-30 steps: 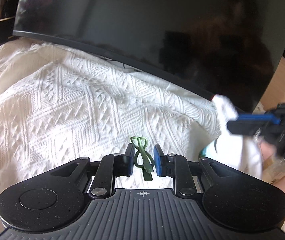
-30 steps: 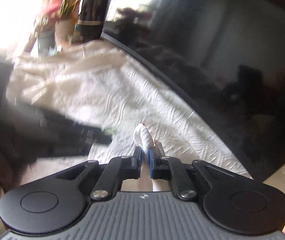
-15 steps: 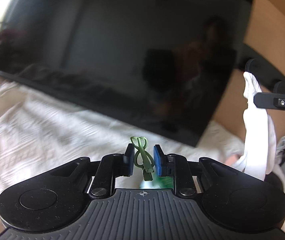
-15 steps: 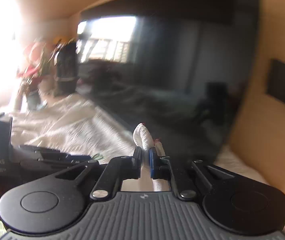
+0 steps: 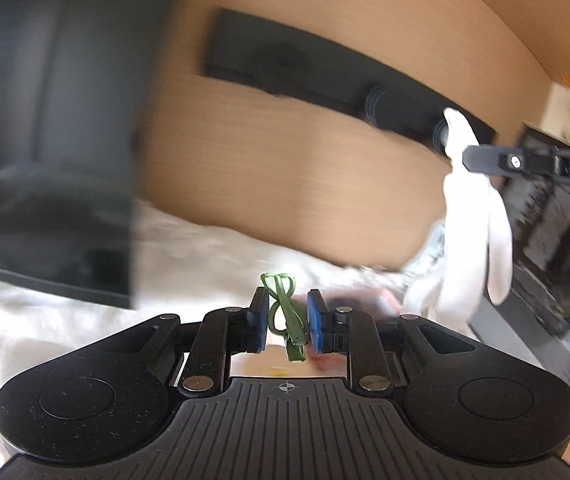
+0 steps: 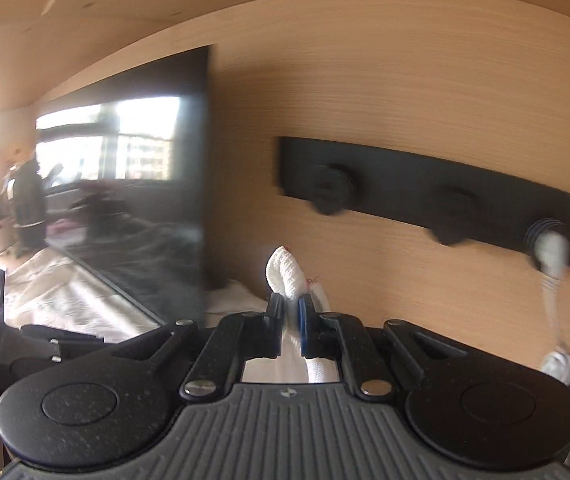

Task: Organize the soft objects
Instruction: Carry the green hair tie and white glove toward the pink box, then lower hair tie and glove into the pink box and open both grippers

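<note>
Open wood panel (image 6: 385,120) fills the frame's centre, bounded by the dark screen (image 6: 145,184) at left and the black peg rail (image 6: 425,188) at upper right. Earlier the screen filled both views. The right gripper (image 6: 290,312) pinches the white cloth (image 6: 285,272); the left gripper (image 5: 285,318) clamps a green tie (image 5: 283,308), protruding above its pads.

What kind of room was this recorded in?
Probably a living room or bedroom at home: a large dark TV screen against a wood-panelled wall, a black peg rack, and a white textured cloth below.
</note>
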### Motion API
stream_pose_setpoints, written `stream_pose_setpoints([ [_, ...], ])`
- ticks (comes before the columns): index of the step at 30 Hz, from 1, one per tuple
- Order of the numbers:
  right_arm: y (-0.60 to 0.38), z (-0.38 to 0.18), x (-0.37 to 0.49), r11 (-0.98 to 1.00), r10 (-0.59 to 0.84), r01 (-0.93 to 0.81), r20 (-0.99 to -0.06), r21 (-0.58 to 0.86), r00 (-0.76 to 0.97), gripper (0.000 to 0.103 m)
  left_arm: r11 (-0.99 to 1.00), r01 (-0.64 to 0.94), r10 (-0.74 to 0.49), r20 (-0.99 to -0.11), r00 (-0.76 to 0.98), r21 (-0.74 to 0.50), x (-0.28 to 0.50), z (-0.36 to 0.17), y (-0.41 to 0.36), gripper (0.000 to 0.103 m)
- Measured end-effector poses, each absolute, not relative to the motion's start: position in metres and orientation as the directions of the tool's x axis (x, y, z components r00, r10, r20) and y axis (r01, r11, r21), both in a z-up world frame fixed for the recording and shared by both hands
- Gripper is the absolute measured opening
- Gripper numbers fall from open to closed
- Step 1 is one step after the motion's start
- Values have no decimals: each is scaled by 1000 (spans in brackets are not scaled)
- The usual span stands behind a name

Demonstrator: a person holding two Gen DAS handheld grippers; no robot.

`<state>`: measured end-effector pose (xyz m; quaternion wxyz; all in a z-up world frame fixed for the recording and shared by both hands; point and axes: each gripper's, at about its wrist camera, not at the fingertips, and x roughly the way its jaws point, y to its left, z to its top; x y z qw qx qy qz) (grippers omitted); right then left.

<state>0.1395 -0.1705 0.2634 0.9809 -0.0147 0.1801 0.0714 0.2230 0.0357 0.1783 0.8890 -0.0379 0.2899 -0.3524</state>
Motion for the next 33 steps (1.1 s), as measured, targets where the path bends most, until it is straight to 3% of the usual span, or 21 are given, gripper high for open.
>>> stream_pose_setpoints([
  [13,-280,227,130,1000,13,-4,-362,27,932,8,671,687,-691,-570,444,-278,228,124,-92,24],
  [17,-293,196,157,996,28,10,-429,87,903,8,711,665,-587,-714,382,-229,239,91,-120,24],
  [22,-305,136,184,982,108,0,-560,190,821,8,739,654,-533,-737,415,-165,234,77,-114,24],
  [26,-307,84,205,966,173,8,-669,259,723,8,739,646,-518,-775,362,-192,239,73,-112,24],
  [33,-311,67,214,963,177,17,-676,270,715,8,725,654,-538,-772,340,-216,237,81,-109,24],
])
